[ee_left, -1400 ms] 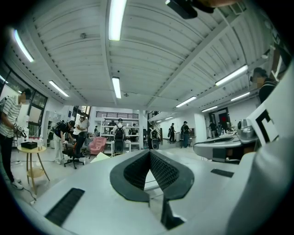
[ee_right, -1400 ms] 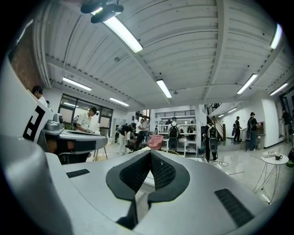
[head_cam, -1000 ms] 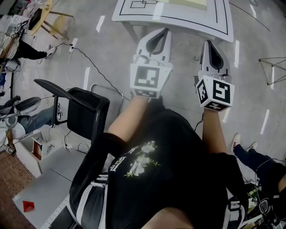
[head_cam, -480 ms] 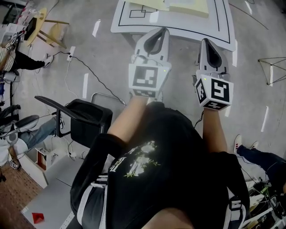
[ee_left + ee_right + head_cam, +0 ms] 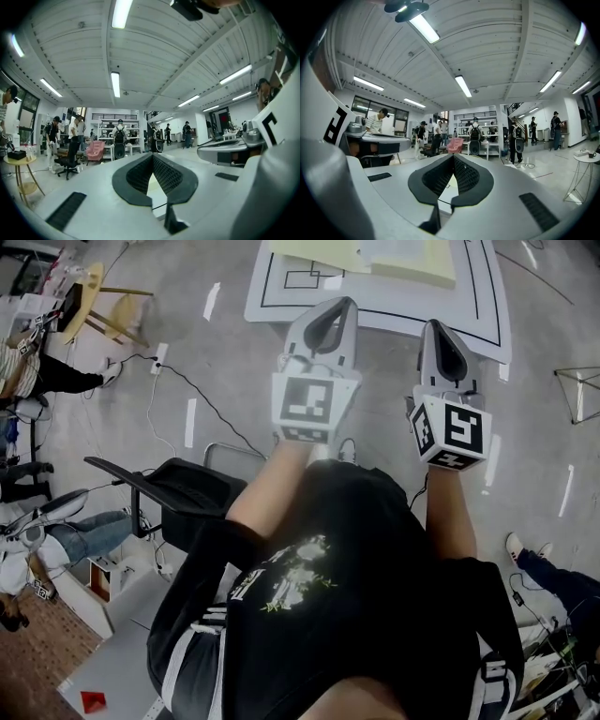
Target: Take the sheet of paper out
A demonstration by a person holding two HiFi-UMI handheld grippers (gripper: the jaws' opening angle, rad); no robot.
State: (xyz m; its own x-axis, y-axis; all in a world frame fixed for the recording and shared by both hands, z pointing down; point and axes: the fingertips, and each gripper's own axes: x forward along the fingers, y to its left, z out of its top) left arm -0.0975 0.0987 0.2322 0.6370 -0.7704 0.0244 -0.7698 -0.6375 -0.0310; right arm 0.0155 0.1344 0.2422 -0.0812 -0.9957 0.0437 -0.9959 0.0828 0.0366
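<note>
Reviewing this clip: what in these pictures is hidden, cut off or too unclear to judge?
1. Pale yellow paper sheets, head view: cut off by the top edge; which sheet comes out is unclear.
2. White table with black lines, both gripper views: mostly hidden behind the shut black fingers; only a sliver shows.

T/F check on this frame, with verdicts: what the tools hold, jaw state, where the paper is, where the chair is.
1. The left tool and the right tool are both empty. True.
2. The yellow paper is in the right tool. False: it lies on the white table ahead of both tools.
3. The left tool's jaws stand wide open. False: their tips meet.
4. A black chair stands off to the left. True.
</note>
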